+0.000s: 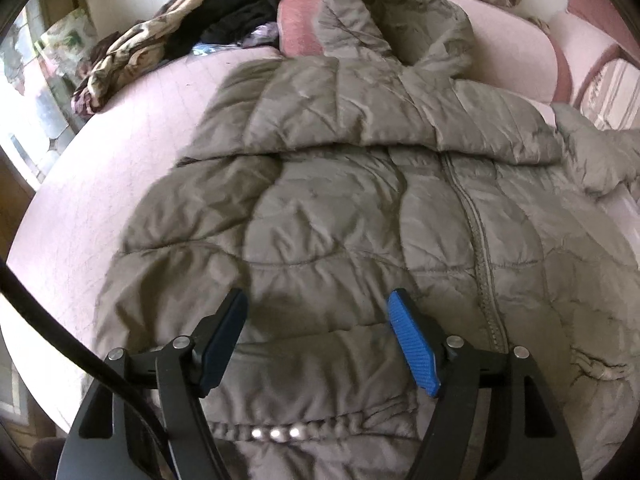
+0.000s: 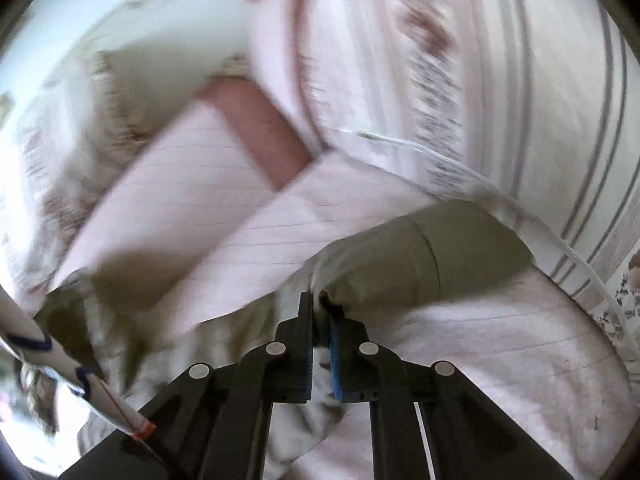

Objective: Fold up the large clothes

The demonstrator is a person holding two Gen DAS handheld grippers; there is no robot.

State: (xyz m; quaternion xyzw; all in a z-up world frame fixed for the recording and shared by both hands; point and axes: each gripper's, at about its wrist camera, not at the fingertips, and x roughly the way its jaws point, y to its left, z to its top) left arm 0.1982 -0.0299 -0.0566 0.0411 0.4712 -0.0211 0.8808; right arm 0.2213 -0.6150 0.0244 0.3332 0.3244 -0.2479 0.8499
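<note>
Quilted jacket spread across bed. Left gripper wide above hem; right gripper pinching sleeve (blurred). Risk: slick sleeve slipping free, collapsing fold.

The quilted jacket covers most of the bed, and the only bare strip of sheet lies along the jacket's left side, open for a claw to pass. Beyond the jacket's hood end, a heap of crumpled clothes and a pink pillow block the way, with striped pillows crowding the jacket's right side. The right claw, pinched on a jacket sleeve, has bare sheet just beside that sleeve.
</note>
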